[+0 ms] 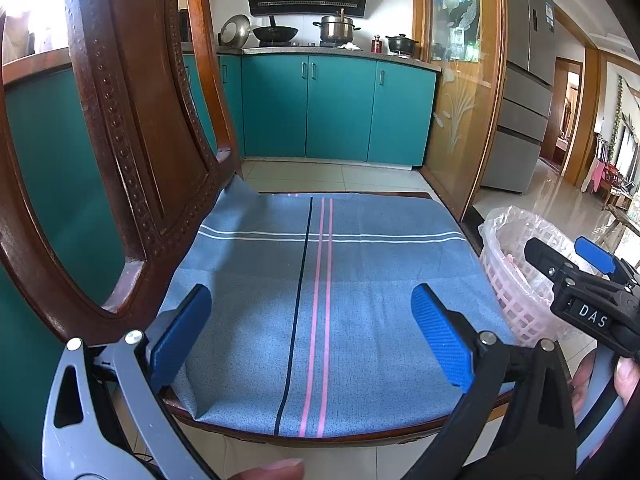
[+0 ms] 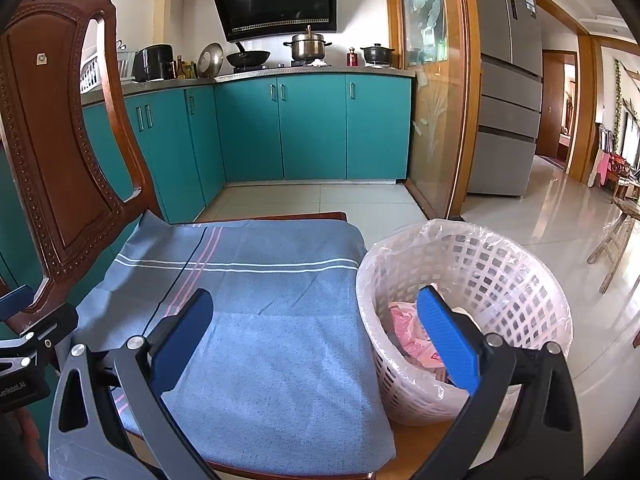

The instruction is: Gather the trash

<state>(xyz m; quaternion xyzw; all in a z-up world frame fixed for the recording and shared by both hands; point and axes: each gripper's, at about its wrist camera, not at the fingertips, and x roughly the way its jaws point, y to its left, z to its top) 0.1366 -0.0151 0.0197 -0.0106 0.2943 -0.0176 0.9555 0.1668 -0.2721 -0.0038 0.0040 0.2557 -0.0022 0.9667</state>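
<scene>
inside white lattice basket (image 2: 500,280): crumpled pink trash (image 2: 408,332).

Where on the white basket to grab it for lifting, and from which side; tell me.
Grip the rim of the white basket on its near side, one finger inside and one outside, coming down from above. It stands upright with an open top, and its plastic liner folds over the rim. The right gripper is open and nearest. The lattice wall looks flexible, so pinch firmly.
</scene>
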